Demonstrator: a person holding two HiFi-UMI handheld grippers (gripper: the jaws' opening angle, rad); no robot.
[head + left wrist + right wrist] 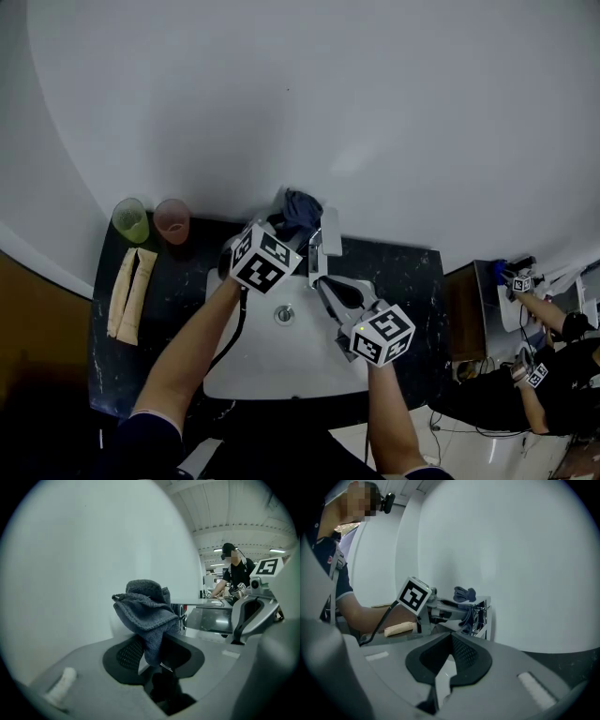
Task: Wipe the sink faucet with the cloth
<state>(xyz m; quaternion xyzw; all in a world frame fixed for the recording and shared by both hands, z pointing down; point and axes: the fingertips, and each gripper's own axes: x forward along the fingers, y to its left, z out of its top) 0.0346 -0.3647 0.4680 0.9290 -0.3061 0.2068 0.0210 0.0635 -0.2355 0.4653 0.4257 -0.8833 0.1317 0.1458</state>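
**A:** What are the left gripper's jaws doing?

**B:** They are clamped on a dark blue-grey cloth. It bunches up above the pads.

**A:** And the right gripper?

**B:** Its jaws are pressed together with nothing between them.

**A:** Where is the cloth, then?

**B:** At the chrome faucet. The right gripper view shows it bunched on top of the faucet and hanging down its near face. The right gripper hangs over the white sink, just in front of the faucet and pointing at it.

**A:** And further out?

**B:** The sink is set in a dark speckled table, against a white wall. At the table's left end are a green cup and a pink cup side by side, with a beige rolled bundle nearer the front edge.
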